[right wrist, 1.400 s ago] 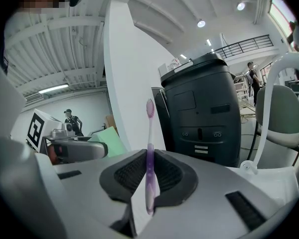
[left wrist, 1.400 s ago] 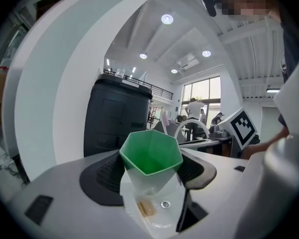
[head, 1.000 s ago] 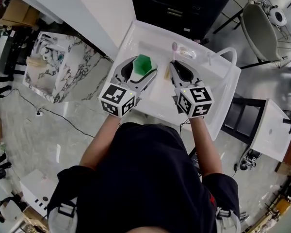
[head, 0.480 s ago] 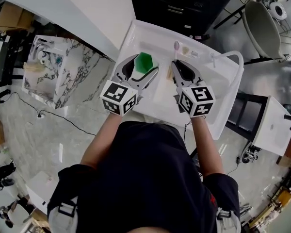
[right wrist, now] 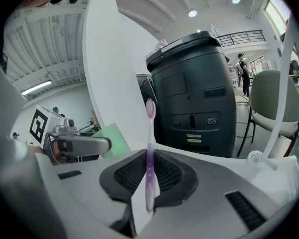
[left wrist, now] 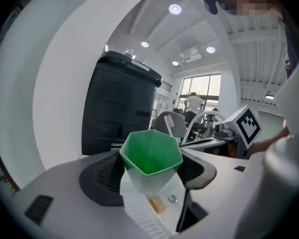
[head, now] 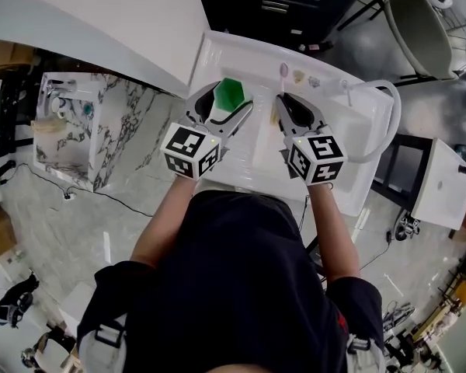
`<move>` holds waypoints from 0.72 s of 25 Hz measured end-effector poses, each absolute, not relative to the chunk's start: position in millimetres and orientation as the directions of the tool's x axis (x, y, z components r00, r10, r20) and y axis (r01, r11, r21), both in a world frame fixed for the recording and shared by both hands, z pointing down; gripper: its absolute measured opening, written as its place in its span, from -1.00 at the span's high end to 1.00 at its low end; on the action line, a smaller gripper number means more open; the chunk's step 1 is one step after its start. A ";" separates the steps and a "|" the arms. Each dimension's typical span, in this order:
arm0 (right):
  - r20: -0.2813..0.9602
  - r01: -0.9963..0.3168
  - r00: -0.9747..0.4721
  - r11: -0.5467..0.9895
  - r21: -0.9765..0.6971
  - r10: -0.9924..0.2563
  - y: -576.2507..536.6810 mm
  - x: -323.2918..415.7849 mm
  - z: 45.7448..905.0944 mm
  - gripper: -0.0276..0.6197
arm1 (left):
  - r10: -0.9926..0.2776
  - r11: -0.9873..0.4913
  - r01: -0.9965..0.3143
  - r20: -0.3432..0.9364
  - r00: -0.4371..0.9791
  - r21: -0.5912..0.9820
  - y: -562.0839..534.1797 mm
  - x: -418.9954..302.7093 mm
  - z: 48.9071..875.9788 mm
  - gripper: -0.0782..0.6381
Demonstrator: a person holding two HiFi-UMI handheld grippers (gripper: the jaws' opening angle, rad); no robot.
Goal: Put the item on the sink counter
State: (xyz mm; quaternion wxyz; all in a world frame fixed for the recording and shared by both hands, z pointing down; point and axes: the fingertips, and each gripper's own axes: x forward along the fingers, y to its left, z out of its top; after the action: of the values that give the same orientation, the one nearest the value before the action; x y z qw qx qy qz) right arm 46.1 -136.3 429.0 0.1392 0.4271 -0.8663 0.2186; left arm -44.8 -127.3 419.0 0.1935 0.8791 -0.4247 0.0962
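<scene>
My left gripper (head: 227,101) is shut on a green faceted cup (head: 231,92), held upright over the white sink counter (head: 349,142). In the left gripper view the cup (left wrist: 150,156) fills the gap between the black pads (left wrist: 102,178) of the left gripper (left wrist: 152,172). My right gripper (head: 289,103) is shut on a pink-purple toothbrush (head: 283,71) that stands upright, bristles on top. In the right gripper view the toothbrush (right wrist: 149,158) is pinched at its lower handle by the right gripper (right wrist: 148,177), with the cup (right wrist: 112,138) to its left.
A white curved faucet hose (head: 384,99) rises at the counter's right end. Small items (head: 299,76) lie along the back edge. A black cabinet (head: 295,6) stands behind, a marble-patterned block (head: 101,123) to the left. A drain (left wrist: 173,199) shows in the basin below the cup.
Both grippers have eased forward and a little down over the sink, carrying the cup and the toothbrush. Neither grip has altered.
</scene>
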 end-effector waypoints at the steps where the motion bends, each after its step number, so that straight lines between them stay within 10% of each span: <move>1: 0.438 -0.803 -0.593 0.537 -0.259 -0.675 -137.2 45.2 432.4 0.72 | -0.704 -0.567 -0.781 0.337 0.625 0.262 -129.4 -45.3 421.7 -0.12; 18: 0.539 -0.822 -0.562 0.498 -0.276 -0.628 -152.8 37.9 477.1 0.72 | -0.638 -0.585 -0.754 0.404 0.655 0.299 -161.2 -54.3 471.2 -0.12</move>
State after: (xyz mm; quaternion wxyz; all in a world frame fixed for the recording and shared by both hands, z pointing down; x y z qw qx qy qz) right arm 37.9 -152.8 477.1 0.1876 0.4288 -0.8450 0.2586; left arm -54.3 -161.2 471.2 0.2269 0.8810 -0.3949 0.1278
